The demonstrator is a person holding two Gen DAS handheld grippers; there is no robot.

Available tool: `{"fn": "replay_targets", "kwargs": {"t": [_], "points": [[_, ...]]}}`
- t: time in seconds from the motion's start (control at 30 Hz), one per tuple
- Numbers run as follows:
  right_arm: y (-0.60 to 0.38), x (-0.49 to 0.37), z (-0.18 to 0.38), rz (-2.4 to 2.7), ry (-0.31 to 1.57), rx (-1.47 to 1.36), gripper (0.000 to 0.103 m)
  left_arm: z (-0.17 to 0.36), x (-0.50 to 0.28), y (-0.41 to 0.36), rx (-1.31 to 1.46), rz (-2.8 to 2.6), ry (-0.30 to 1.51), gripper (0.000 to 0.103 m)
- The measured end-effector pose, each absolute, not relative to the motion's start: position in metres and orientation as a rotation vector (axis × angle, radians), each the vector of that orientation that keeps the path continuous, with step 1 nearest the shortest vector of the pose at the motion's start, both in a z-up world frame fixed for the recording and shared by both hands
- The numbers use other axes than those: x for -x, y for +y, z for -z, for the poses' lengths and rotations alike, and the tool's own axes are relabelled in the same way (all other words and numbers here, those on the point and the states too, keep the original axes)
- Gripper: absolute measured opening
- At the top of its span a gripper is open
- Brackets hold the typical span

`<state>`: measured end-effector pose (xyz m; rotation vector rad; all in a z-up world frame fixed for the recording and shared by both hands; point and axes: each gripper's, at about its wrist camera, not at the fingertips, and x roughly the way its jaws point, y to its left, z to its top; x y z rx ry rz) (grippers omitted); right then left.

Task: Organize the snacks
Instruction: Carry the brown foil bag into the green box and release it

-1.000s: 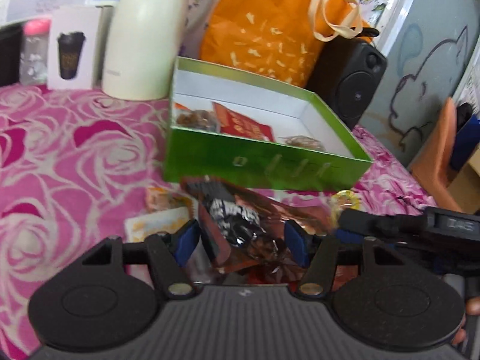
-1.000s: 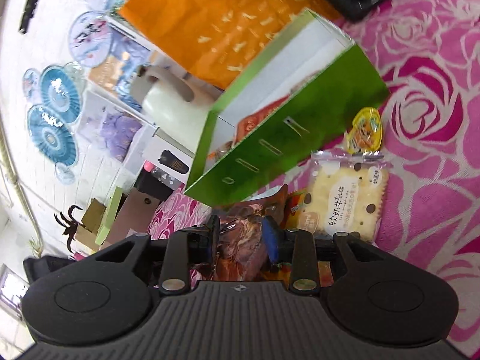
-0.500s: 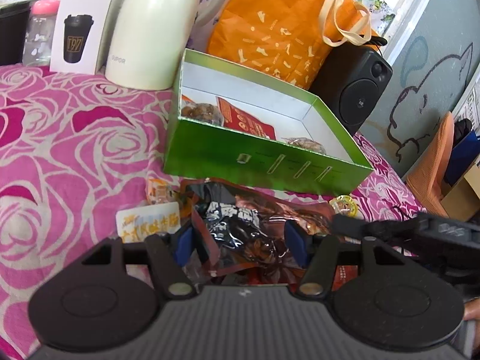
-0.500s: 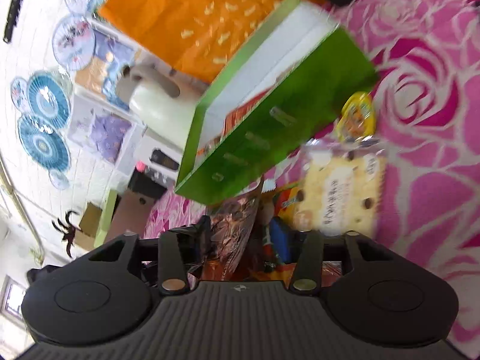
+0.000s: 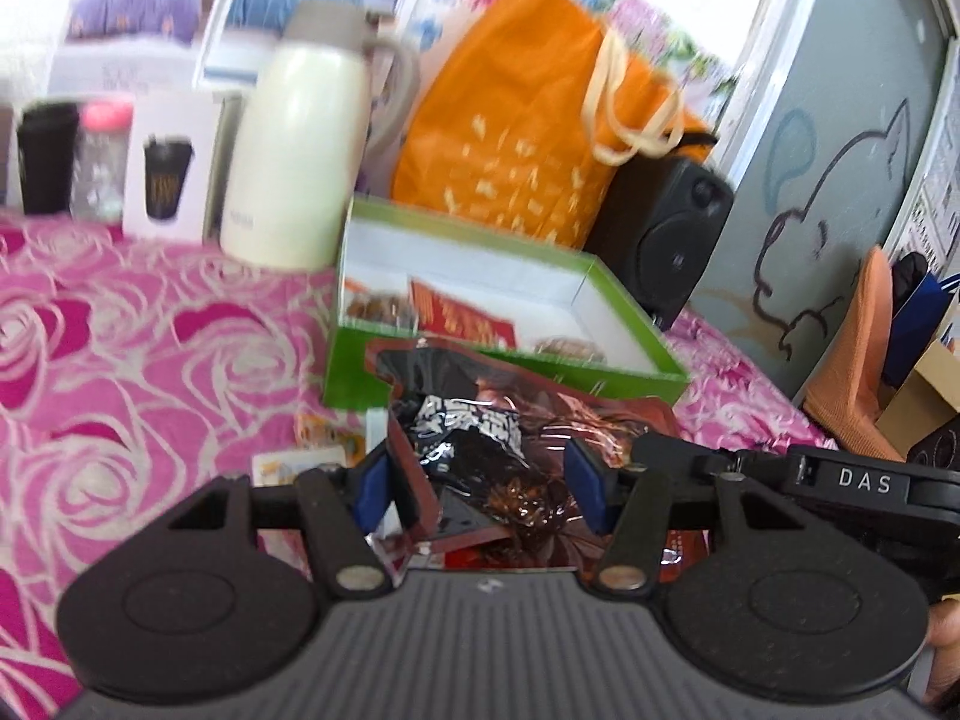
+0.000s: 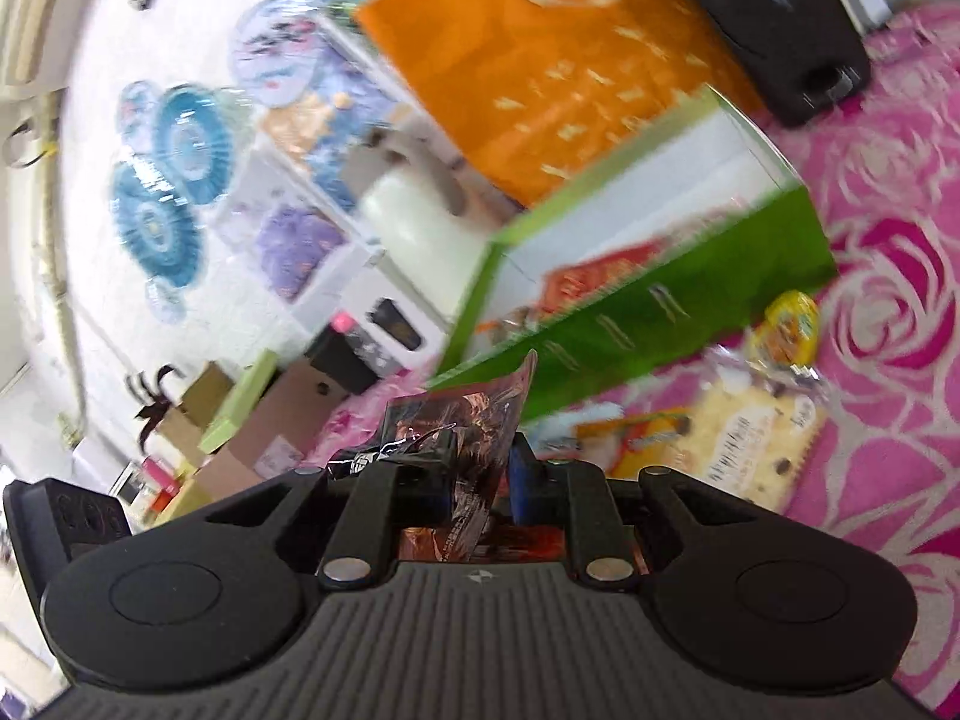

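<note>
A shiny brown-and-black snack packet point(image 5: 480, 438) sits between the fingers of my left gripper point(image 5: 480, 477), raised in front of the green box point(image 5: 636, 372). My right gripper point(image 6: 480, 477) is shut on the same packet point(image 6: 474, 426), gripping its edge from the right; its finger point(image 5: 678, 456) reaches in beside my left one. The left jaws stand fairly wide around the packet; whether the pads press it is unclear. The box point(image 6: 660, 324) holds a red packet point(image 5: 468, 315) and other snacks.
On the pink rose cloth point(image 5: 120, 360) lie a cracker packet point(image 6: 744, 444), a yellow round snack point(image 6: 786, 327) and small packets point(image 5: 300, 462). Behind the box stand a cream thermos point(image 5: 294, 150), an orange bag point(image 5: 528, 126), a black speaker point(image 5: 672, 234) and a cup carton point(image 5: 168, 174).
Both grippers have lifted with the brown packet, which now overlaps the box's front wall. The right gripper closed tighter on the packet after opening slightly half a second ago.
</note>
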<state>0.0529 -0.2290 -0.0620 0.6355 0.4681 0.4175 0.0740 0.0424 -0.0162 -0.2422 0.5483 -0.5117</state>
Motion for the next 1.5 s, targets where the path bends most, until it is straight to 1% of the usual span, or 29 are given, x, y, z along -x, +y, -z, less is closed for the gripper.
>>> {"fn": "replay_targets", "kwargs": {"t": [0.2,0.6,0.83,1.03,1.23,1.5], "points": [[-0.214,-0.050,0.042,-0.442,0.424,-0.535,0.033,0.000,-0.060,0.047,0.221,0.493,0.500,0.057],[-0.222,-0.048,0.052,-0.446,0.452,-0.557,0.033,0.004,-0.056,0.039,0.192,0.494,0.524,0.057],[-0.230,-0.056,0.053,-0.430,0.457,-0.561,0.033,0.006,-0.067,0.026,0.170,0.497,0.521,0.057],[-0.237,-0.075,0.031,-0.414,0.408,-0.483,0.034,-0.013,-0.091,0.007,0.121,0.499,0.464,0.058],[-0.256,-0.123,0.017,-0.398,0.394,-0.479,0.034,-0.028,-0.135,-0.019,0.089,0.473,0.426,0.058],[-0.281,-0.170,0.031,-0.376,0.415,-0.511,0.036,-0.016,-0.184,-0.051,0.046,0.443,0.441,0.059]]}}
